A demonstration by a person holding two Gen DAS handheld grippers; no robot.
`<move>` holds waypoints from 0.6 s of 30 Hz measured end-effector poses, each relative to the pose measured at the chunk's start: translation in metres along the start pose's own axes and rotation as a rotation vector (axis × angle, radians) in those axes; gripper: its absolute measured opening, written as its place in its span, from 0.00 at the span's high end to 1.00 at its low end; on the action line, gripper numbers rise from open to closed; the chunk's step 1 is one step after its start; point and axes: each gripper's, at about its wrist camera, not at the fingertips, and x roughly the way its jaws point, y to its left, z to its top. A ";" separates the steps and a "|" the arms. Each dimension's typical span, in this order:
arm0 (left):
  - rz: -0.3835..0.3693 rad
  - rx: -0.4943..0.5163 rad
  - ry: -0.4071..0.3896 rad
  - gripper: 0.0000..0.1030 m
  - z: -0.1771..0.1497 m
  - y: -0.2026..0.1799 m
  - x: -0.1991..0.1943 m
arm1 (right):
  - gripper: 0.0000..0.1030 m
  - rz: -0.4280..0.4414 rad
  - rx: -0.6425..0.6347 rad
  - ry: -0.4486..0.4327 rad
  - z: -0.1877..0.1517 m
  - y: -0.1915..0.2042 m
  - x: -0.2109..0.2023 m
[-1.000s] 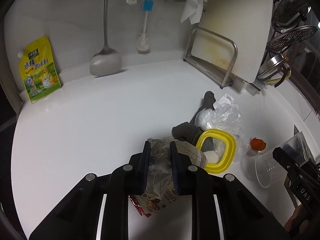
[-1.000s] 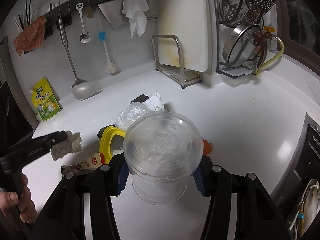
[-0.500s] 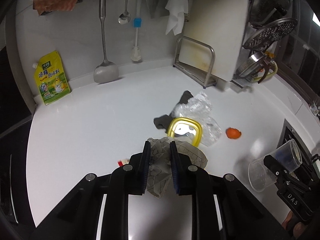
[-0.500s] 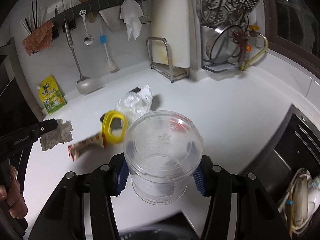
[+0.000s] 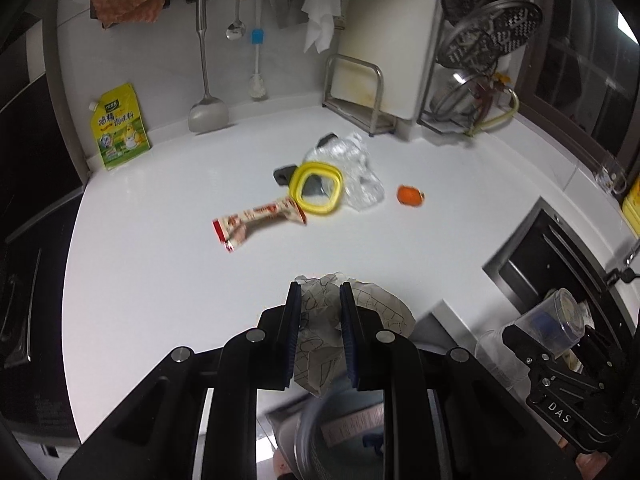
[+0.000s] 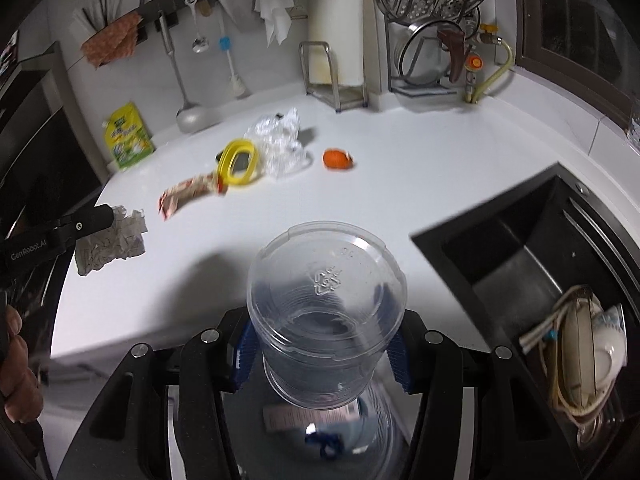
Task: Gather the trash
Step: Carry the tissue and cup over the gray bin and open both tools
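Though crumpled, crinkled paper wad (image 5: 320, 320), dark-lined.

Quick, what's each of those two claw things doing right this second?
Left gripper: shut on a crumpled paper.
Right gripper: shut on a clear plastic cup.

left gripper (image 5: 320, 332) with its crumpled paper (image 5: 360, 312) now back past the counter edge (image 5: 248, 300), over a bin (image 5: 340, 440), snack wrapper (image 5: 256, 222) uncovered, right gripper (image 6: 322, 354) and clear cup (image 6: 326, 308) likewise withdrawn, sink (image 6: 532, 248) now showing
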 end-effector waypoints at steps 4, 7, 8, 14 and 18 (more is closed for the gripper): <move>-0.002 0.010 0.020 0.81 -0.026 -0.014 -0.013 | 0.49 0.014 -0.030 0.036 -0.024 -0.002 -0.013; -0.006 0.022 0.041 0.81 -0.045 -0.024 -0.021 | 0.49 0.023 -0.050 0.061 -0.042 -0.003 -0.020; -0.007 0.025 0.054 0.81 -0.053 -0.028 -0.022 | 0.49 0.029 -0.052 0.073 -0.048 -0.003 -0.021; -0.001 0.013 0.116 0.81 -0.082 -0.039 -0.020 | 0.49 0.045 -0.060 0.130 -0.073 -0.008 -0.025; 0.004 0.003 0.149 0.81 -0.095 -0.042 -0.016 | 0.49 0.051 -0.073 0.161 -0.086 -0.008 -0.026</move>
